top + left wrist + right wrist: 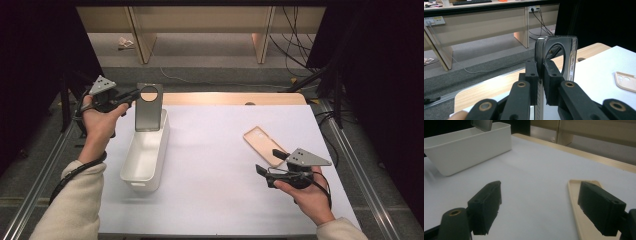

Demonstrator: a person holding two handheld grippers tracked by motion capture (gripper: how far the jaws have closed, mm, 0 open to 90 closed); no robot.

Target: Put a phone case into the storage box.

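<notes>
My left gripper (134, 95) is shut on the edge of a dark grey phone case (148, 107) with a round camera hole, held upright over the far end of the white bin (145, 152). In the left gripper view the case (556, 53) stands between the two pressed pads, the left gripper (541, 75) clamping its side. A beige phone case (263, 144) lies flat on the white mat at the right. My right gripper (272, 167) hovers just in front of it, jaws wide open and empty; the right gripper (539, 207) has the beige case (579, 220) under its right pad.
The white bin (469, 150) lies lengthwise on the left half of the white mat (215, 150). A wooden table edge (235, 98) runs along the back. Metal rails flank both sides. Cables (295, 45) hang beyond the table.
</notes>
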